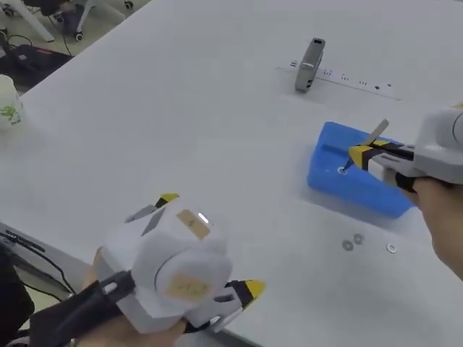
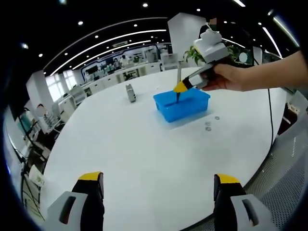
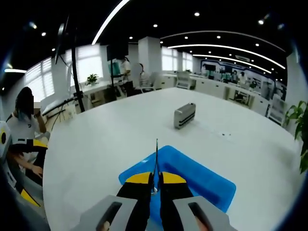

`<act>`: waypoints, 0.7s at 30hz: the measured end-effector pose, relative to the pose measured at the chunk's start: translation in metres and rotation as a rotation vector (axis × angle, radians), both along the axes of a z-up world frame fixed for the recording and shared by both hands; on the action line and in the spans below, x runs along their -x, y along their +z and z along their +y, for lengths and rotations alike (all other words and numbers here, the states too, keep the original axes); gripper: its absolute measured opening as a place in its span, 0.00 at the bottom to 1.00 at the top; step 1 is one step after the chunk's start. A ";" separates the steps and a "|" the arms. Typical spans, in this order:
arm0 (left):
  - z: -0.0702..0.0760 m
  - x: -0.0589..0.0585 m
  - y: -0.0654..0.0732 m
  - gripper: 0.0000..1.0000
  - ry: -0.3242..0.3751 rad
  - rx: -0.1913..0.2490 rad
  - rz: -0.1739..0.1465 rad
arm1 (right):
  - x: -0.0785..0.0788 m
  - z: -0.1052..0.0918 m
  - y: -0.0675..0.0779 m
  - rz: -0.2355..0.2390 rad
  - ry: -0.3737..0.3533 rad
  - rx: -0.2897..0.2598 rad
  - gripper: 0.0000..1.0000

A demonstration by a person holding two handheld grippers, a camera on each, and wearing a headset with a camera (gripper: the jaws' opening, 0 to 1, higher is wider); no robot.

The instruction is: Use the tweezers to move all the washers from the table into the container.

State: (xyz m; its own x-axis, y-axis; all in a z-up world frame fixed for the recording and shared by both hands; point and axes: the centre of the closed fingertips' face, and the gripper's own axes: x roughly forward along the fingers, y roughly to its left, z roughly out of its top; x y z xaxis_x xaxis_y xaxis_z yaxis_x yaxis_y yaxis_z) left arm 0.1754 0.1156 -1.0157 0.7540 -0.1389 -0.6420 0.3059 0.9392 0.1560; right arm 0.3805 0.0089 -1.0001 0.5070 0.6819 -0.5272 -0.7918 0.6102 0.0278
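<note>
Here, the right gripper (image 1: 360, 155), jaws clamped on the tweezers (image 3: 156, 155), holds their tips down inside the blue container (image 1: 354, 191); three washers (image 1: 348, 246) lie on the white table (image 1: 181, 116) near the container; the left gripper (image 2: 159, 179) hovers wide open, empty, above the table's near edge.

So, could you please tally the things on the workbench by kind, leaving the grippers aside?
Blue container: 1
Tweezers: 1
Washers: 4, three loose on the table, one at the tweezers' tip inside the container
Grey metal block: 1
White cup: 1
Total: 8
</note>
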 end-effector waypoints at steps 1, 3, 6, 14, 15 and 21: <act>0.000 0.000 0.000 0.97 -0.001 -0.002 0.000 | -0.001 0.000 -0.003 0.001 0.002 0.005 0.02; 0.000 0.001 -0.001 0.97 -0.003 -0.007 0.004 | -0.002 0.000 -0.006 -0.002 0.007 0.011 0.02; 0.000 0.001 -0.002 0.97 -0.005 -0.010 0.011 | -0.006 0.001 -0.009 -0.027 0.021 0.025 0.02; 0.004 0.001 -0.001 0.97 0.012 -0.017 0.005 | -0.014 0.001 -0.022 -0.005 0.030 0.035 0.02; 0.004 0.001 -0.001 0.97 0.010 -0.018 0.007 | -0.014 0.001 -0.023 -0.005 0.030 0.037 0.02; 0.006 -0.001 0.004 0.97 0.028 -0.010 -0.021 | -0.015 0.000 -0.032 0.003 0.035 0.052 0.02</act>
State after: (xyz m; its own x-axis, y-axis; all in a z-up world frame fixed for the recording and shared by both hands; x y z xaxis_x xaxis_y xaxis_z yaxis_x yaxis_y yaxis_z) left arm 0.1766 0.1219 -1.0116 0.7710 -0.1112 -0.6270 0.2756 0.9459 0.1712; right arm 0.3952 0.0089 -1.0323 0.4822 0.6708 -0.5634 -0.8124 0.5831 -0.0010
